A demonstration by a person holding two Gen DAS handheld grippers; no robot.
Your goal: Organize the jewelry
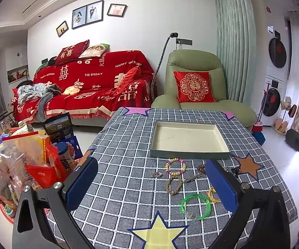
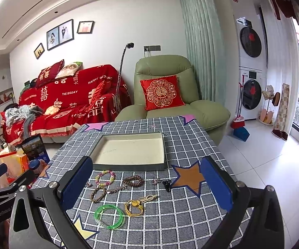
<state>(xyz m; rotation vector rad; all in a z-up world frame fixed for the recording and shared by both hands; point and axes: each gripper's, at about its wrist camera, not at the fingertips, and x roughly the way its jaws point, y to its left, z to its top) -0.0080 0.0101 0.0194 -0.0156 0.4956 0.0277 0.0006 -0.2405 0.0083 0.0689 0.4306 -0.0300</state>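
You are looking at a living room dressed in wedding red.

Behind the checked tablecloth (image 1: 128, 186) with its paper stars, a sofa (image 1: 91, 87) is wearing a red cover printed with white characters, and grey clothes (image 1: 35, 91) are lying heaped at its left end. A green armchair (image 2: 170, 95) is holding a red embroidered cushion (image 2: 162, 92) beside pale green curtains (image 2: 201, 41). Framed photos (image 1: 87, 14) are hanging on the wall, two stacked washing machines (image 2: 251, 66) are standing at the right, and bags of snacks (image 1: 25, 155) are crowding the floor at the left.
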